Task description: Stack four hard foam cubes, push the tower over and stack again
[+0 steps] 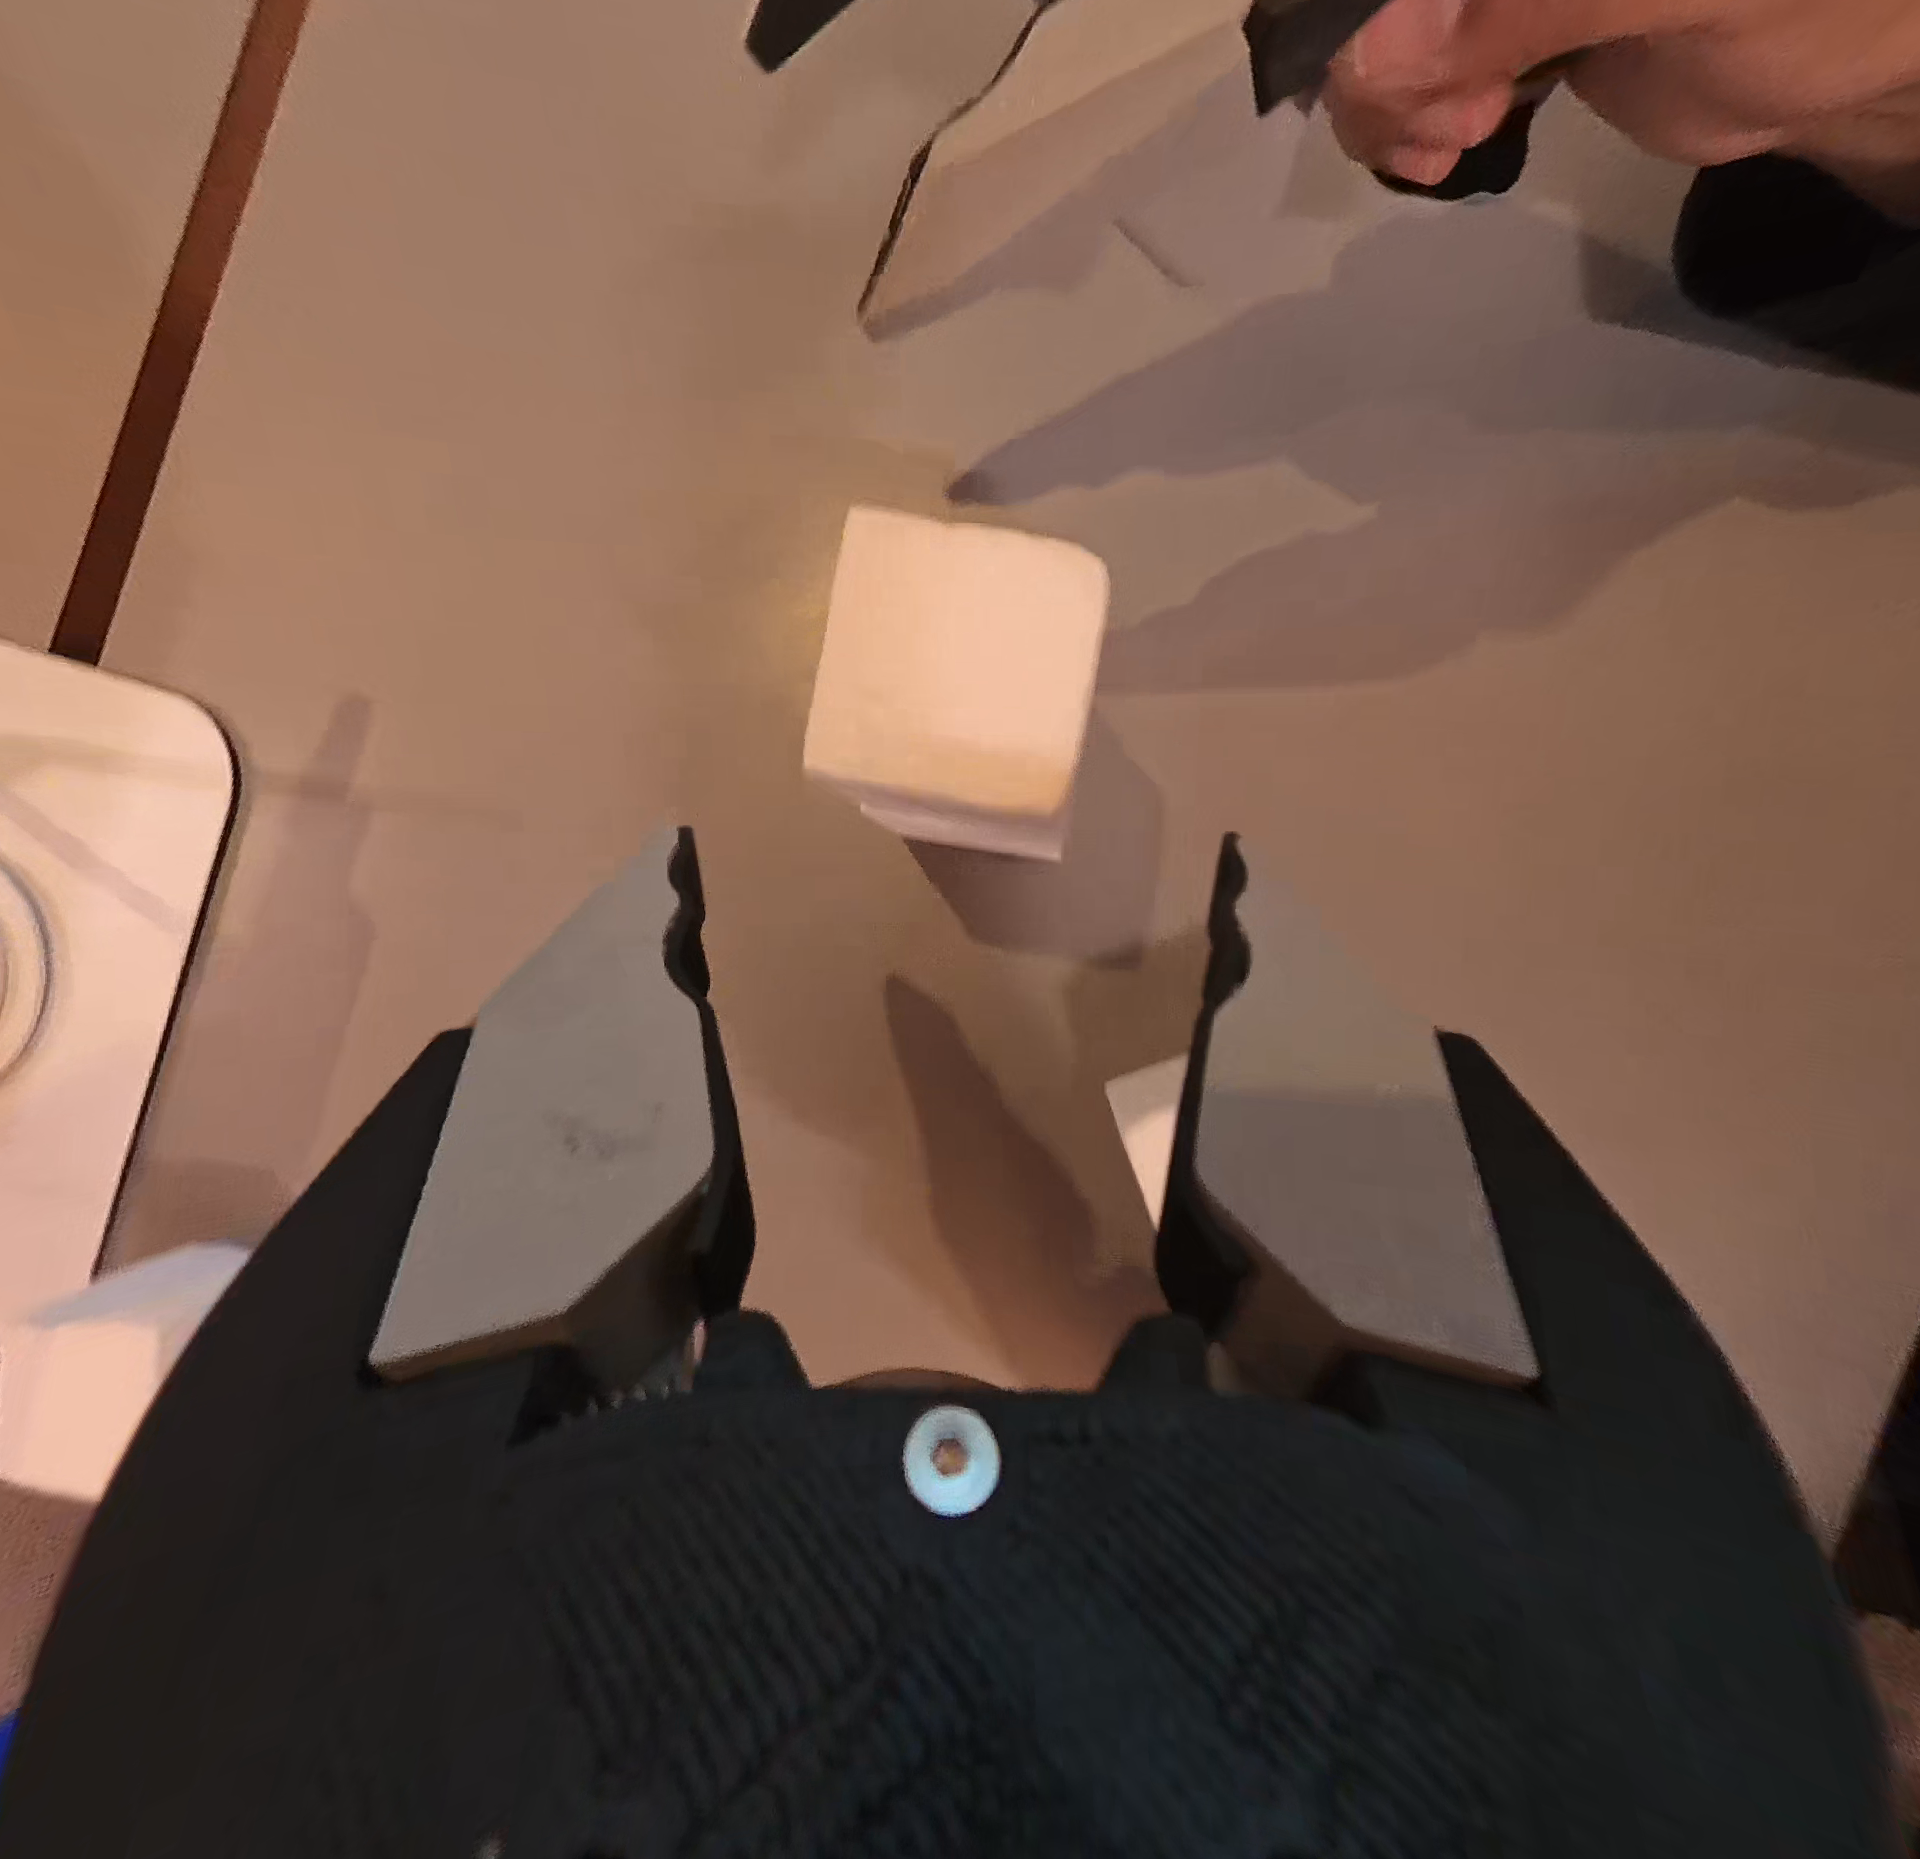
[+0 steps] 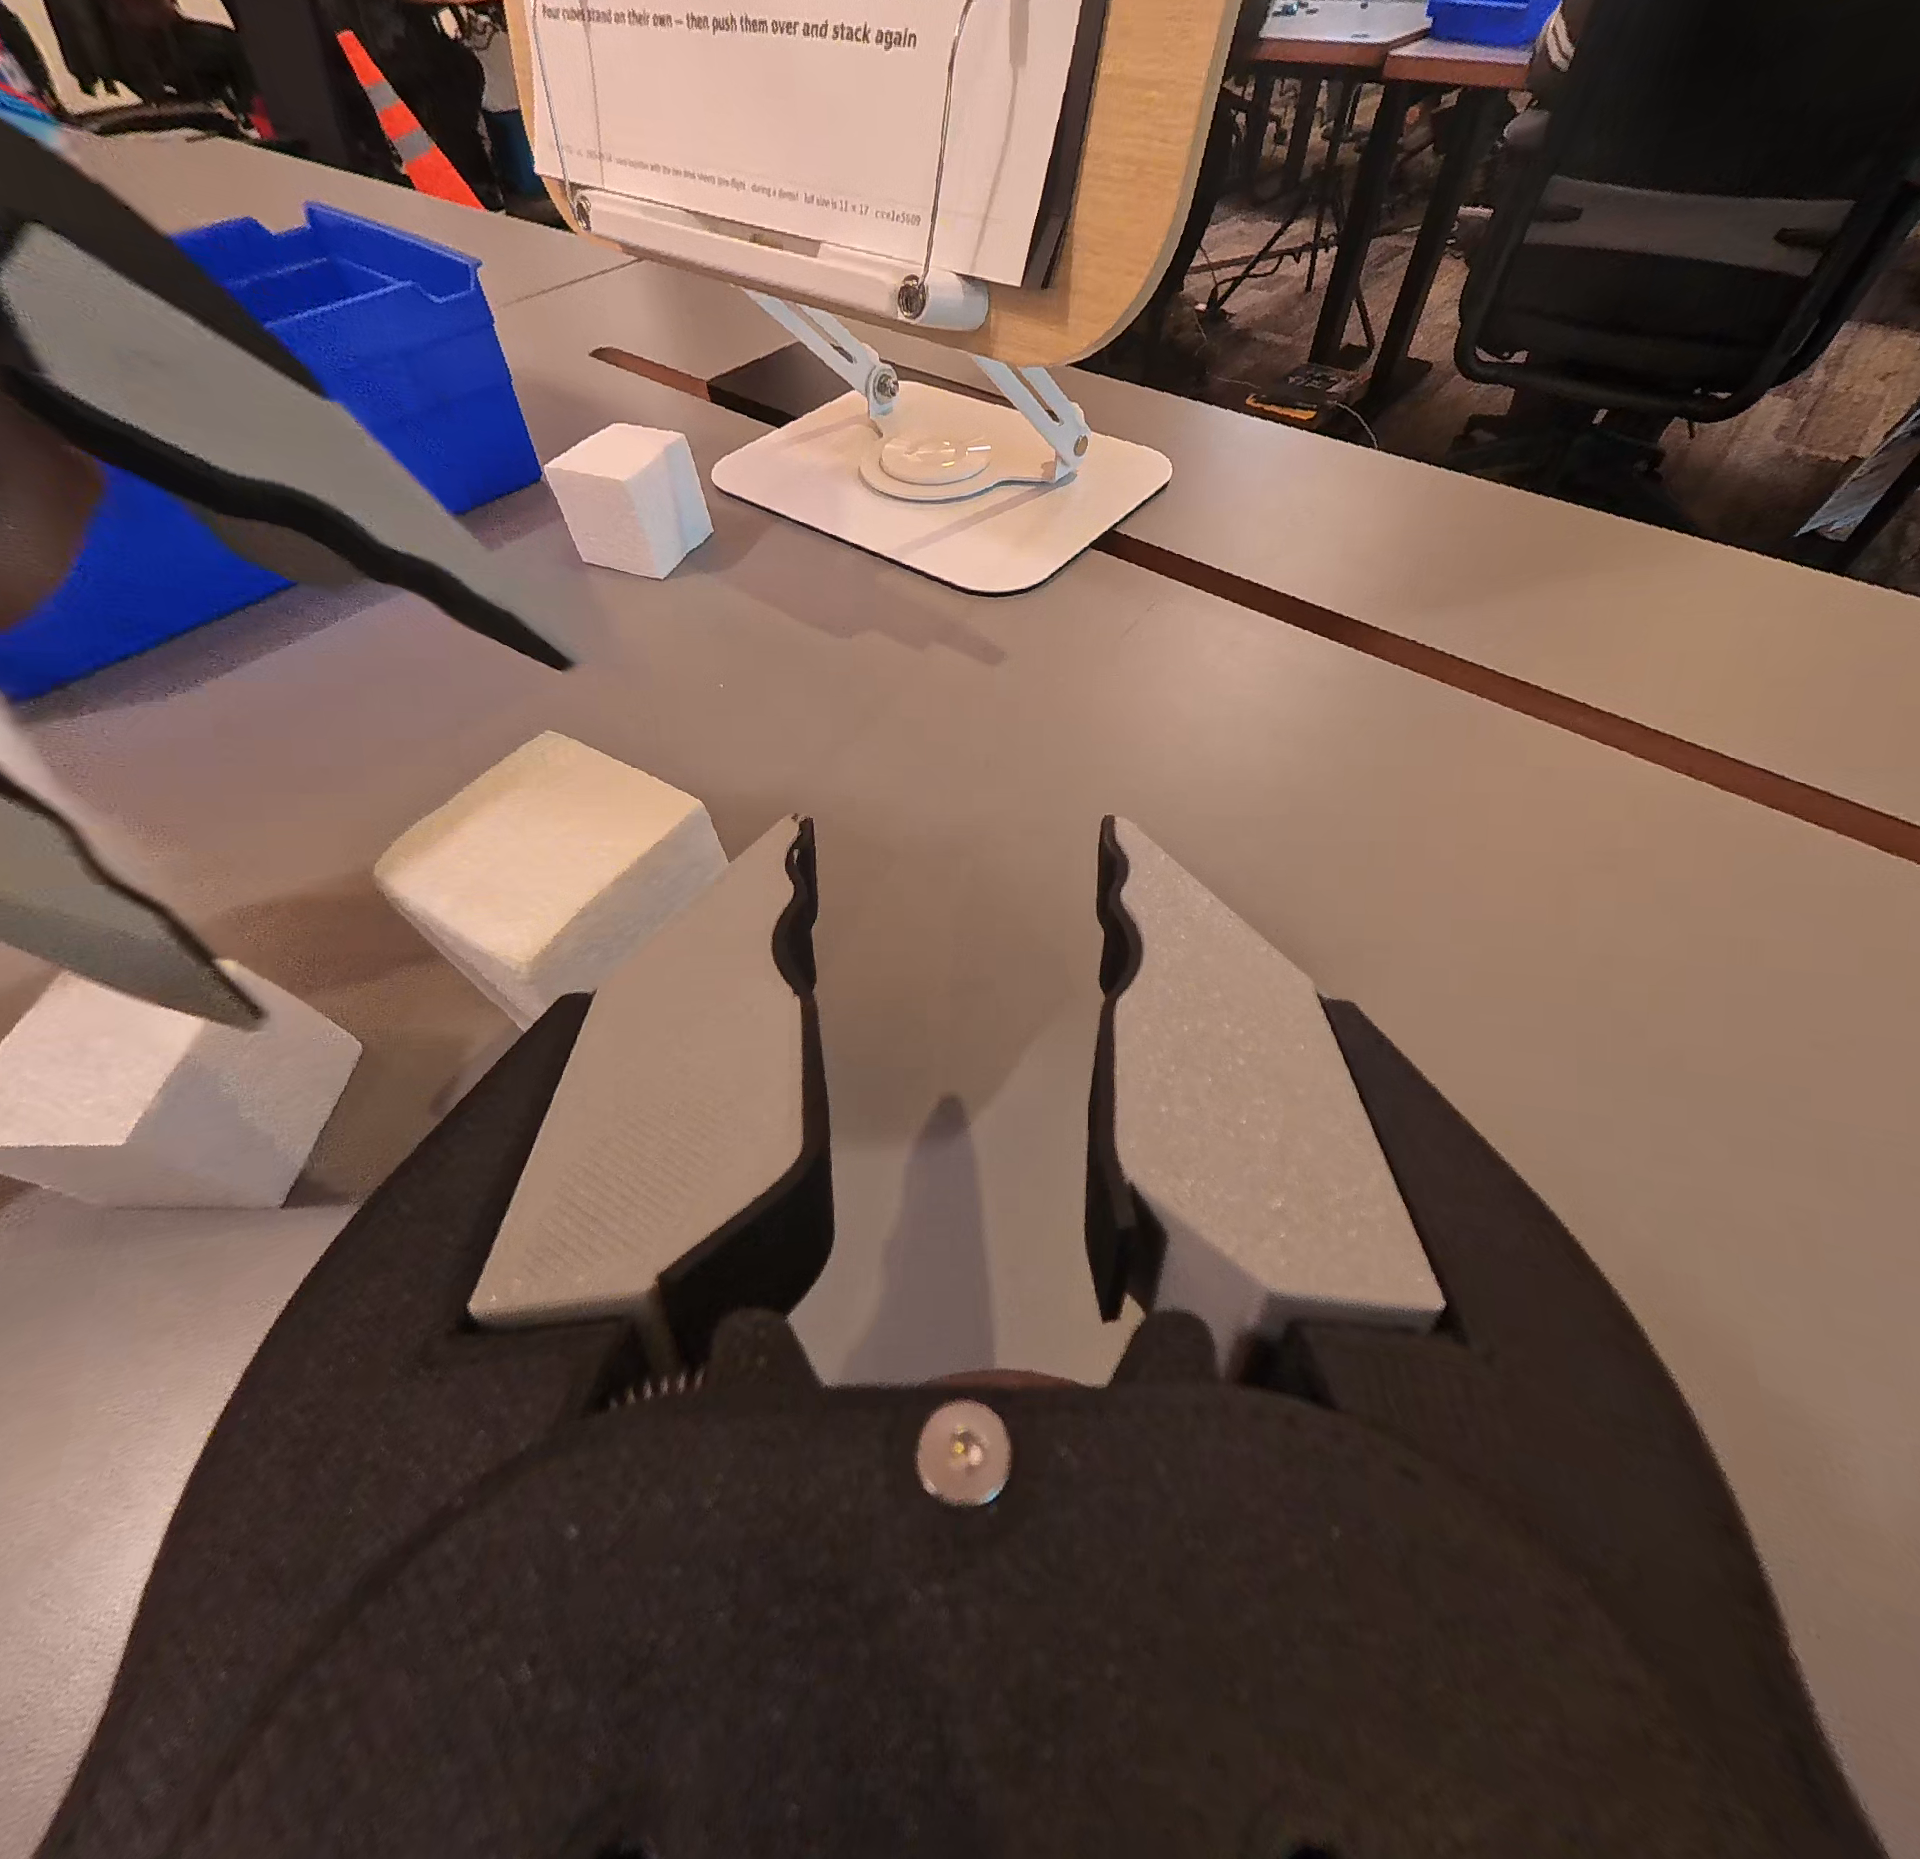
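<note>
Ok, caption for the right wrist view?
Open right gripper hovers over grey table, three white foam cubes scattered leftward.

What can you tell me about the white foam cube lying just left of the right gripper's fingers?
The foam cube is white with a faintly cream top and a grainy, hard-foam surface. It lies on the grey table, tipped so one edge looks raised. Nothing grips it: the right gripper is open beside it, and whether its left finger touches the cube cannot be told.

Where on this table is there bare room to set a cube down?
Bare table lies ahead and right of the right gripper, up to the brown seam. The left is crowded: foam cubes, blue bin, stand base.
</note>
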Motion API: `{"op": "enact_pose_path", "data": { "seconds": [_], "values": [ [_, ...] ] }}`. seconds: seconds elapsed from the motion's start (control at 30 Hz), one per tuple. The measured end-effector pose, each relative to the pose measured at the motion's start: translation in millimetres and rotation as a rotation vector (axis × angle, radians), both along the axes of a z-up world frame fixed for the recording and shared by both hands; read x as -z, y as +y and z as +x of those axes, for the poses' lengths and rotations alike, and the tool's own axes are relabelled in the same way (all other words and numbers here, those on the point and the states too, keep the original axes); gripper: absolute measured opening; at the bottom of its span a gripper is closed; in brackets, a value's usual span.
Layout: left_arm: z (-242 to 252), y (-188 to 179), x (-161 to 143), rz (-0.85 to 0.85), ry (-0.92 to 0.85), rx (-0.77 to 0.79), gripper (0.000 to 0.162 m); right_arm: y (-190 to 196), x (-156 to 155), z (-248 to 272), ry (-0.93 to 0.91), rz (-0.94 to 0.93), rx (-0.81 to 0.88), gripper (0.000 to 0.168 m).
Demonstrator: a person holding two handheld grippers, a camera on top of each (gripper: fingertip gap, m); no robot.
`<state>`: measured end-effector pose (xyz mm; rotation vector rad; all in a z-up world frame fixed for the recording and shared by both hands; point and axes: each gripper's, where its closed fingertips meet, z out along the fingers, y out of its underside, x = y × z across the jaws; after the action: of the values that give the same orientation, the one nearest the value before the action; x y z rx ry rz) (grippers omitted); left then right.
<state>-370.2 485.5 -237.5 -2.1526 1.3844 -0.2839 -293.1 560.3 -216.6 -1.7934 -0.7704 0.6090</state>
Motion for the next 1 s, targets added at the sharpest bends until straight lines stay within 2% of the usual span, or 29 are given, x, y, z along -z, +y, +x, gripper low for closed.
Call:
{"op": "enact_pose_path", "data": {
  "seconds": [0.13, 0.33, 0.5, 0.53, 0.57, 0.67, 0.77, 1.0],
  "values": [
    [-30.0, -33.6, 2.0, -0.029, -0.020, -0.108, 0.107, -0.1, -2.5, 0.8, 0.009, 0.003, 0.002, 0.052],
    [-57.5, -74.7, 30.7, -0.086, -0.060, -0.258, 0.106, -1.0, 1.5, -1.6, -0.007, 0.002, -0.001, 0.052],
    [-52.7, -87.0, 58.8, -0.177, -0.106, -0.291, 0.098, -1.3, 3.2, -1.9, -0.012, 0.001, 0.002, 0.052],
    [-49.1, -88.9, 61.3, -0.200, -0.122, -0.284, 0.089, -1.3, 3.4, -1.5, -0.012, 0.001, 0.003, 0.052],
    [-50.4, -88.3, 65.2, -0.200, -0.101, -0.283, 0.078, -1.2, 3.7, -1.2, -0.012, 0.000, 0.004, 0.052],
    [-56.0, -87.8, 80.2, -0.183, 0.007, -0.270, 0.076, -0.8, 3.4, -0.6, -0.010, -0.001, 0.004, 0.052],
    [-51.5, -87.3, 84.3, -0.173, 0.027, -0.249, 0.071, -0.4, 2.6, -0.3, -0.009, 0.000, 0.004, 0.052],
    [-47.8, -80.5, 74.3, -0.162, -0.018, -0.266, 0.085, -1.5, 0.6, -1.2, -0.003, 0.002, -0.002, 0.052]
  ]
}}
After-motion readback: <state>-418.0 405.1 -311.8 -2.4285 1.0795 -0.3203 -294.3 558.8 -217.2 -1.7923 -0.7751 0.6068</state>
